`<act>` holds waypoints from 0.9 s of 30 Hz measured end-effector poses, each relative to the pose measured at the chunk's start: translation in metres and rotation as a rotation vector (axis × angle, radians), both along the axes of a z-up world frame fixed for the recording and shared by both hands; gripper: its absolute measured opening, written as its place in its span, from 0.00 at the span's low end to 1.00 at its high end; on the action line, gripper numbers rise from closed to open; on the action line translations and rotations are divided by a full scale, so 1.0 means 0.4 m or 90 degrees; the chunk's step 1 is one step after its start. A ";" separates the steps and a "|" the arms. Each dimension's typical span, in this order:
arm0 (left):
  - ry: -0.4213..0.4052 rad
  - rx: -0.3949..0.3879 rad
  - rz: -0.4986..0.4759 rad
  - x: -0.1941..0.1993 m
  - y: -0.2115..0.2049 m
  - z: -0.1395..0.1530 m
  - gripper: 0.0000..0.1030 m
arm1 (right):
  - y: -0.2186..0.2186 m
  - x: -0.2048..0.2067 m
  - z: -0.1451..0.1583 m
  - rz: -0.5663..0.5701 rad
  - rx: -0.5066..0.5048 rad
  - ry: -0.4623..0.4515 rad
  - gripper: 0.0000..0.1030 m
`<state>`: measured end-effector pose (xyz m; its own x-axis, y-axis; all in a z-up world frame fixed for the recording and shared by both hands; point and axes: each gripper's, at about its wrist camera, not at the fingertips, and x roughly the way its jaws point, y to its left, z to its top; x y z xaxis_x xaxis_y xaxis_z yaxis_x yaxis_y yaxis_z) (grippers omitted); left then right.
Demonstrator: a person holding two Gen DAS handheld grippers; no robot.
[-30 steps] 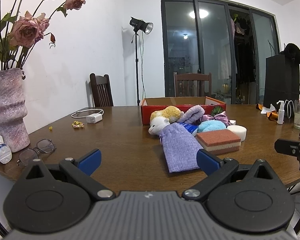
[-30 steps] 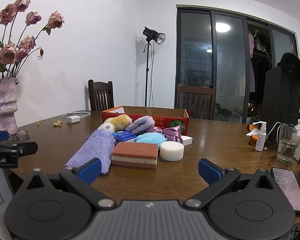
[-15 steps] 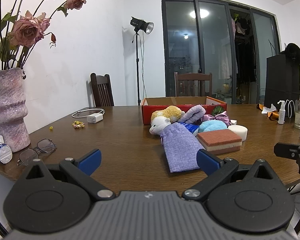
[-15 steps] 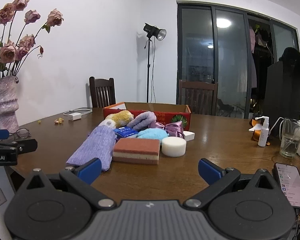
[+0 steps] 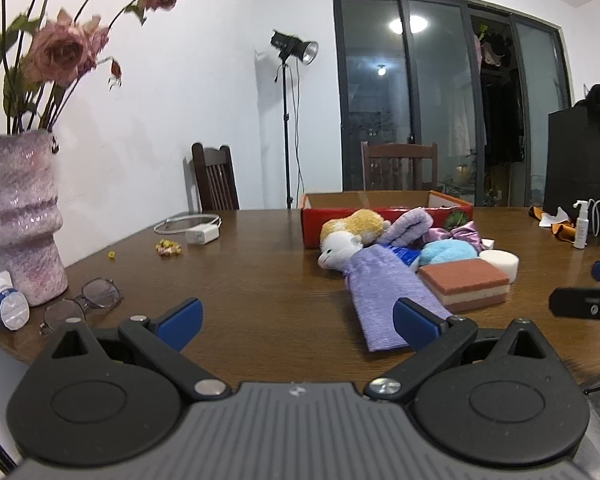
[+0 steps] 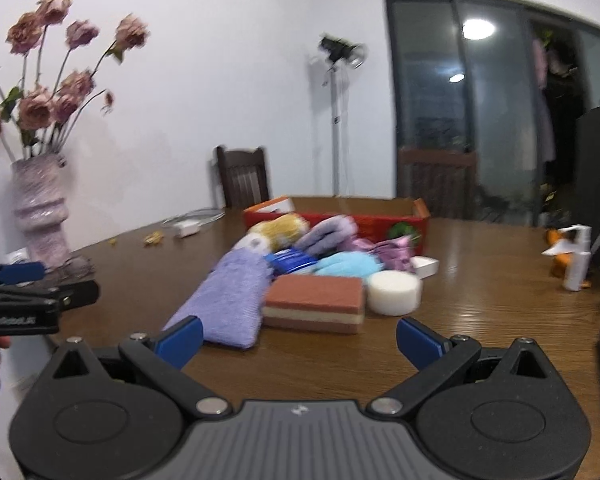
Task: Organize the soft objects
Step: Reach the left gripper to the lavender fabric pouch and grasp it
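Both grippers, left (image 5: 296,320) and right (image 6: 298,336), spread wide, empty. Limp lilac knitted cloth pouch (image 6: 228,294) flat on brown wooden surface (image 5: 240,276), before red cardboard box (image 5: 380,216). Probably light, floppy; best pinched mid-body.

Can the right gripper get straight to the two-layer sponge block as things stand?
Probably yes. The right gripper has its jaws open and empty, and the sponge block lies straight ahead on the table with only bare wood between. The purple pouch and round white sponge flank it.
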<state>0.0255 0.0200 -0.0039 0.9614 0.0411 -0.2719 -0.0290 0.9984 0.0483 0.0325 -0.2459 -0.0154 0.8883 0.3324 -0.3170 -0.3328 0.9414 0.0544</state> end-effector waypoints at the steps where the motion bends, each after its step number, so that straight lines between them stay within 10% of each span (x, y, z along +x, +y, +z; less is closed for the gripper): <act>1: 0.002 -0.003 -0.003 0.008 0.006 -0.002 1.00 | 0.012 0.015 0.001 0.015 -0.004 0.008 0.97; 12: 0.030 0.007 -0.009 0.116 0.041 -0.019 1.00 | 0.164 0.256 -0.048 0.089 -0.023 0.105 0.67; 19: 0.013 0.004 -0.041 0.172 0.028 0.013 1.00 | 0.206 0.295 -0.067 0.140 -0.048 0.143 0.15; 27: 0.054 -0.006 -0.136 0.274 -0.031 0.029 1.00 | 0.108 0.208 -0.058 0.190 -0.114 0.152 0.10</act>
<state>0.1352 0.0075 0.0075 0.9217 -0.1637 -0.3517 0.1864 0.9820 0.0316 0.1158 -0.2028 -0.0384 0.6562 0.4843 -0.5786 -0.5898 0.8075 0.0071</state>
